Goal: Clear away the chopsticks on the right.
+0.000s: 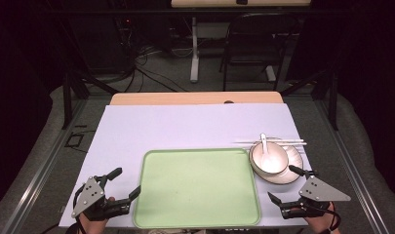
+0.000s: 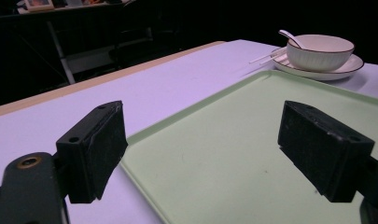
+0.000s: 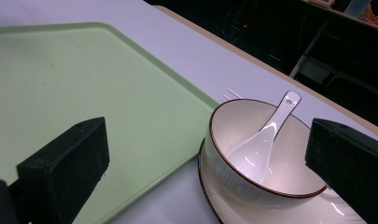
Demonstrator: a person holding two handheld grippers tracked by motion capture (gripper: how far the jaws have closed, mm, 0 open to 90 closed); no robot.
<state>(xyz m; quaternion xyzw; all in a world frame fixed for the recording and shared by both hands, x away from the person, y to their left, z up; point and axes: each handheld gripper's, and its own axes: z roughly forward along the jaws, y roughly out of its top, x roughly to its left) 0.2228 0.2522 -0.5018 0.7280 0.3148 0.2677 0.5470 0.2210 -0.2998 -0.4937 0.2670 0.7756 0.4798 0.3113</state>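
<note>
Green tray [image 1: 197, 187] lies between both spread, empty tools; bowl [image 1: 268, 158] with spoon [image 1: 264, 144] on plate [image 1: 295, 168], perhaps chopsticks [image 1: 270, 142] behind.

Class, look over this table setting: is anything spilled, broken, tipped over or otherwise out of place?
Nothing stands out. The bowl sits upright on its plate with the spoon resting inside, chopsticks lie behind, and the green tray lies flat and empty.
</note>
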